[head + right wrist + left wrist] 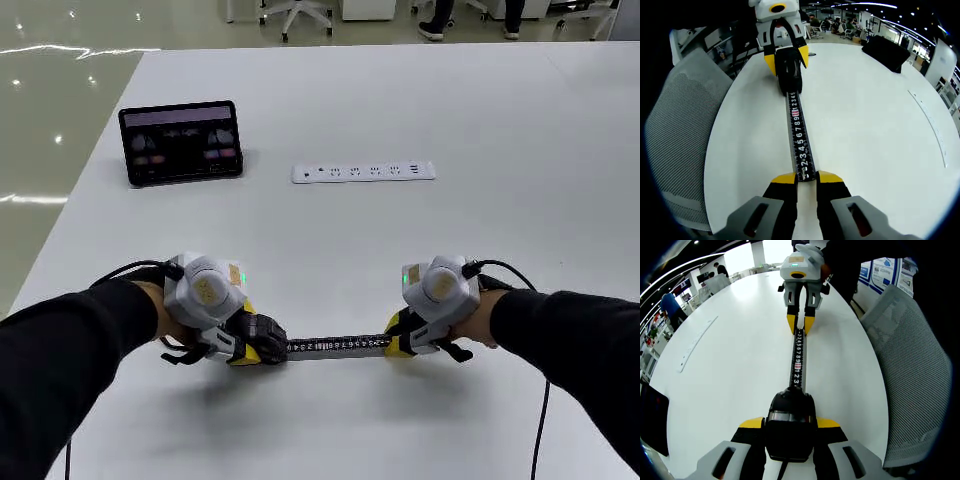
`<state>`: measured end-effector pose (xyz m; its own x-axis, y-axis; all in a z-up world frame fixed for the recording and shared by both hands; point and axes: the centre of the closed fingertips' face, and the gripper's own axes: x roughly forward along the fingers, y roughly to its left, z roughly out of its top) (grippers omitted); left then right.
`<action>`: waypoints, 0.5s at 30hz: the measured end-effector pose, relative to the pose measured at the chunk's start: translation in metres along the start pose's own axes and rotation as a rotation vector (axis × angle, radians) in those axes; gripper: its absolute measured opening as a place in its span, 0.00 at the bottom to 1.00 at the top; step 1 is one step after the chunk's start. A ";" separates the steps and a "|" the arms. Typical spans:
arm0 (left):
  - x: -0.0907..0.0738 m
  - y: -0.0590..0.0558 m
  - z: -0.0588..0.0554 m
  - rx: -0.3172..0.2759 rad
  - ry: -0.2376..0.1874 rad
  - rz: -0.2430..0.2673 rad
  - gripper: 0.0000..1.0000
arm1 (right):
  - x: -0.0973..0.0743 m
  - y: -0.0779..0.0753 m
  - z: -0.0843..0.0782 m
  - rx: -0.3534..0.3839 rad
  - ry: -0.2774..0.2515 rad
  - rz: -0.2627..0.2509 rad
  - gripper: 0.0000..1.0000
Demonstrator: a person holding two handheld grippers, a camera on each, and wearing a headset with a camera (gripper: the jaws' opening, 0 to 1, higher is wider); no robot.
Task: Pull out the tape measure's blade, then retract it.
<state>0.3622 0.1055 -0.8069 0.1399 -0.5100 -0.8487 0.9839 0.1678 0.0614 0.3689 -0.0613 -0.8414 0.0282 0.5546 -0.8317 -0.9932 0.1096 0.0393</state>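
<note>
1. My left tool (248,335) is clamped narrow across the sides of the black rounded tape measure case (791,425), at the near left of the white surface (400,100).
2. My right tool (805,178) is pinched almost closed on the tip of the narrow grey steel blade (799,130), at the near right.
3. The blade runs straight between the two tools with a short run of numerals out. I cannot tell whether it touches the surface.
4. Handling, my guess:
   - The case is hard and chunky and takes a firm squeeze.
   - The blade is thin, springy and slick. It should kink if pulled off-line and whip back if dropped.
5. The best hold on the blade is the very tip, pulling in line with the case mouth. For retraction, feed it home rather than let go.
6. A black tablet (181,142) and a white power strip (364,172) lie on the far side, well apart.
</note>
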 end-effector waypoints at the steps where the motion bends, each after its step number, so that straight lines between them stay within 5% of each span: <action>1: 0.000 0.000 0.000 0.000 0.000 0.000 0.32 | -0.001 0.001 0.000 0.000 0.000 0.000 0.08; 15: 0.000 0.000 0.000 -0.002 0.000 0.001 0.33 | -0.006 -0.001 -0.009 0.004 0.012 -0.003 0.08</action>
<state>0.3620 0.1056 -0.8068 0.1410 -0.5102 -0.8485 0.9835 0.1703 0.0610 0.3692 -0.0719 -0.8412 0.0302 0.5439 -0.8386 -0.9926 0.1148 0.0386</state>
